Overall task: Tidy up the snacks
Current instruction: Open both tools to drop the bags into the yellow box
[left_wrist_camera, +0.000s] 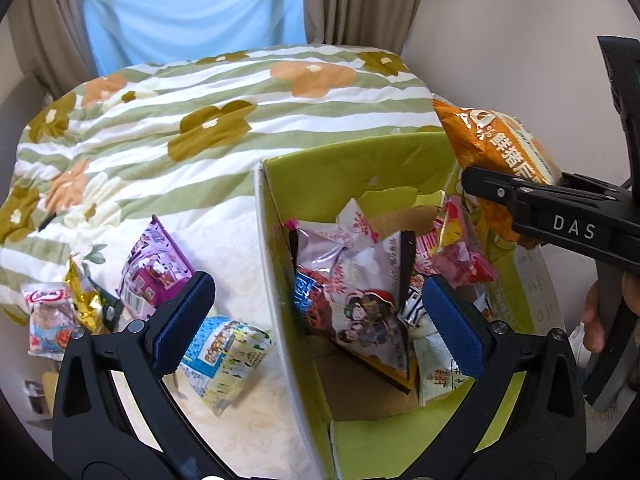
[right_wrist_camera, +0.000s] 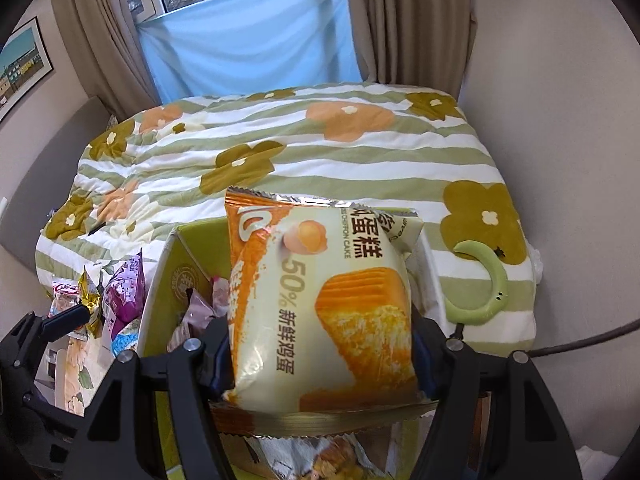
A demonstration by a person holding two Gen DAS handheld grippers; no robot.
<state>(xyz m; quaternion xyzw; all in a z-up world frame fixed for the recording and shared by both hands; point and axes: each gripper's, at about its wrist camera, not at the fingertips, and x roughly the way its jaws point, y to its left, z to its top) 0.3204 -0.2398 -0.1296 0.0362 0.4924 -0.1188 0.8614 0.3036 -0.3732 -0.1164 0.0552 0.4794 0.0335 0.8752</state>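
A green cardboard box (left_wrist_camera: 352, 168) stands on the bed and holds several snack packets (left_wrist_camera: 360, 280). My right gripper (right_wrist_camera: 320, 356) is shut on an orange chiffon cake packet (right_wrist_camera: 320, 300) and holds it above the box; it also shows in the left wrist view (left_wrist_camera: 500, 148). My left gripper (left_wrist_camera: 316, 316) is open and empty, straddling the box's left wall (left_wrist_camera: 280, 280). Loose on the bed left of the box lie a purple packet (left_wrist_camera: 154, 268), a blue and yellow packet (left_wrist_camera: 224, 356), a gold packet (left_wrist_camera: 82, 300) and a red and white packet (left_wrist_camera: 46, 316).
A green striped floral quilt (left_wrist_camera: 200, 120) covers the far bed. A green ring-shaped device (right_wrist_camera: 486, 284) with a cable lies on the quilt right of the box. Curtains and a window are behind, and a wall is at the right.
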